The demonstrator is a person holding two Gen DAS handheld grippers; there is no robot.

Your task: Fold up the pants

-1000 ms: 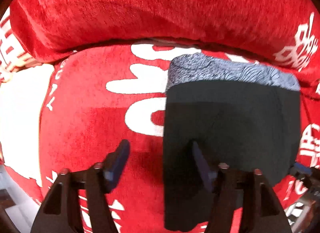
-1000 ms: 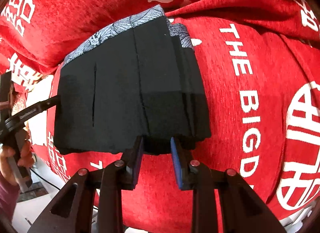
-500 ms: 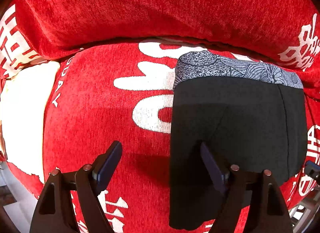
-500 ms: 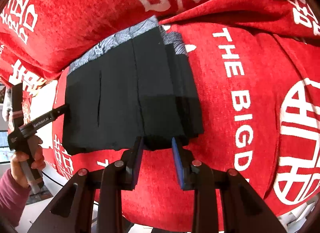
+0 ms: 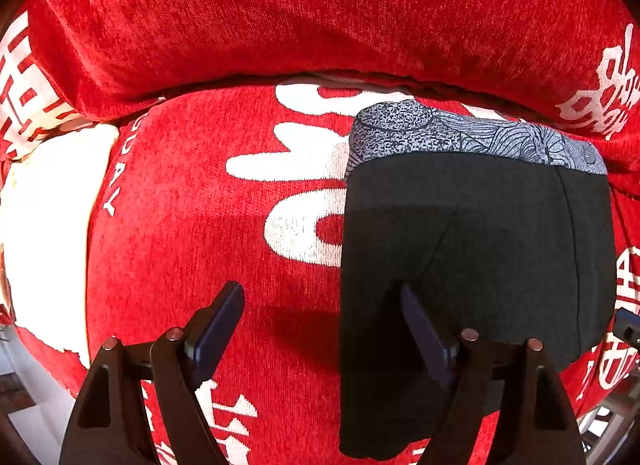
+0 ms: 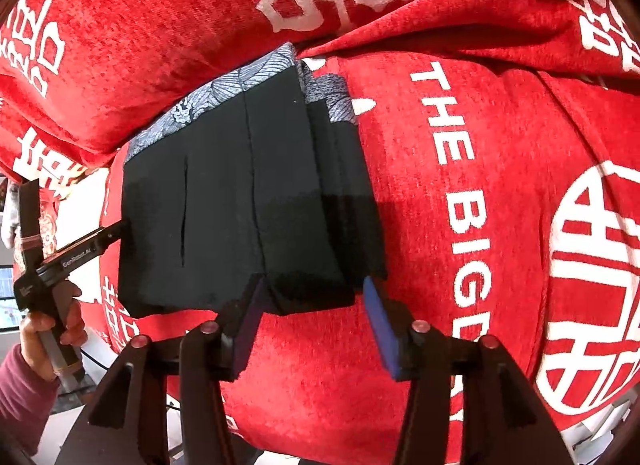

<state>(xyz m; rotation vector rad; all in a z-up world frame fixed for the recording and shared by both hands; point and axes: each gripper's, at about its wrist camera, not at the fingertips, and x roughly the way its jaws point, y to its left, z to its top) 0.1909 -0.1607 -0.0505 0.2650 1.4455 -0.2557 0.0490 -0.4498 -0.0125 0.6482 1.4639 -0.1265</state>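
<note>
Now, in the left wrist view, the left gripper [image 5: 322,329] has its jaws spread wide, as they were a second ago, but it sits further back from the folded pants [image 5: 476,241], so more of the black cloth shows ahead of it. Its left finger hangs over bare red sofa cover [image 5: 176,225]; its right finger lies over the pants' near left edge, pinching nothing. The pants lie flat on the seat cushion as a folded black bundle, the grey patterned waistband [image 5: 472,135] at the far end against the red back cushion [image 5: 320,13]. Their long axis runs from the camera toward the back cushion.

From the right wrist view, the right gripper [image 6: 312,317] has changed most: a second ago its blue pads were close together at the bundle's near hem, and now they stand wide apart, nothing between them. The pants [image 6: 248,201] lie just beyond the fingertips, waistband [image 6: 216,93] pointing up and away toward the back cushion, layered folds stepping down along the right side. At the bundle's left edge the left gripper [image 6: 116,231] reaches in, held by a hand [image 6: 48,333], which has drawn lower and nearer the camera.
</note>
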